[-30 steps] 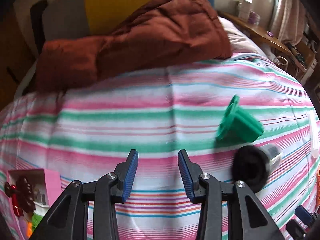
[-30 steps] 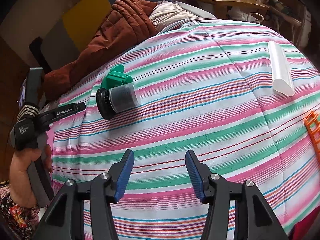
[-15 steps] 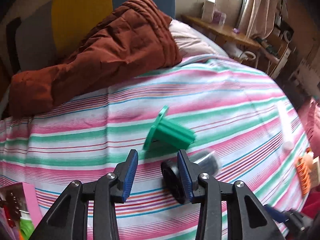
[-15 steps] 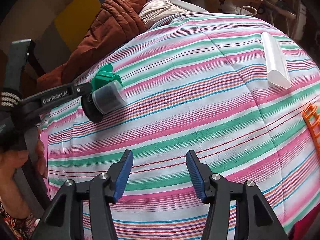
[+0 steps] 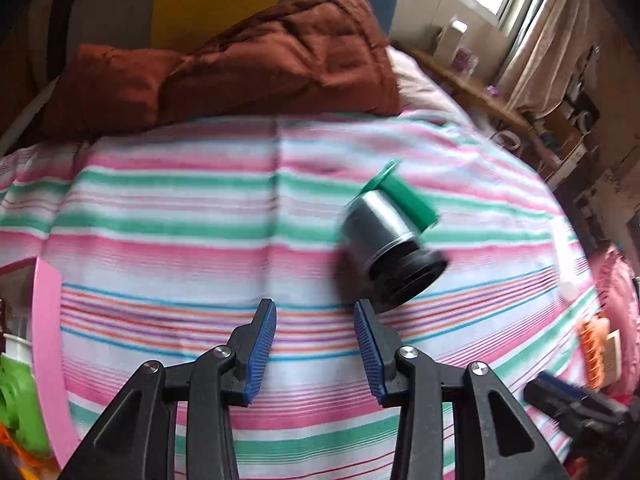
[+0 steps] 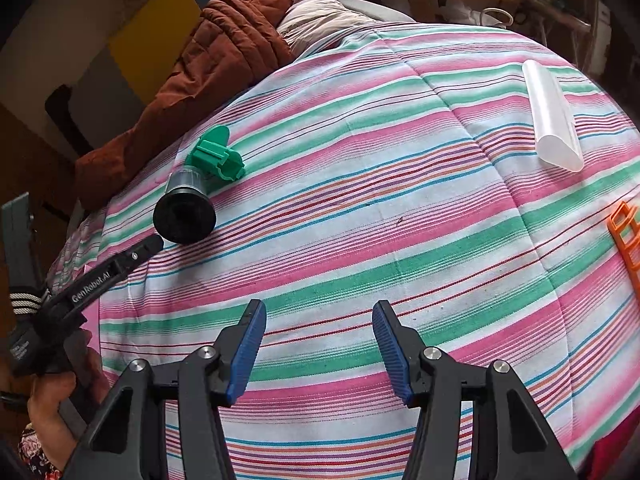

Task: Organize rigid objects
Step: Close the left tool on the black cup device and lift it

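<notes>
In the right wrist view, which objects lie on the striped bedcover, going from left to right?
Black-based cylinder → green plastic piece → clear tube → orange plastic frame at the right edge.

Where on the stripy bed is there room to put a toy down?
The wide middle of the striped bedspread is bare, between the black cup with the green piece on one side and the clear tube and orange rack on the other. Those two edges are crowded.

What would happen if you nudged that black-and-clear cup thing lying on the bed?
The black-based clear cup lies on its side, so it would probably roll, curving because its base flares. It looks like rigid plastic, likely light. The green piece beside it may block it.
</notes>
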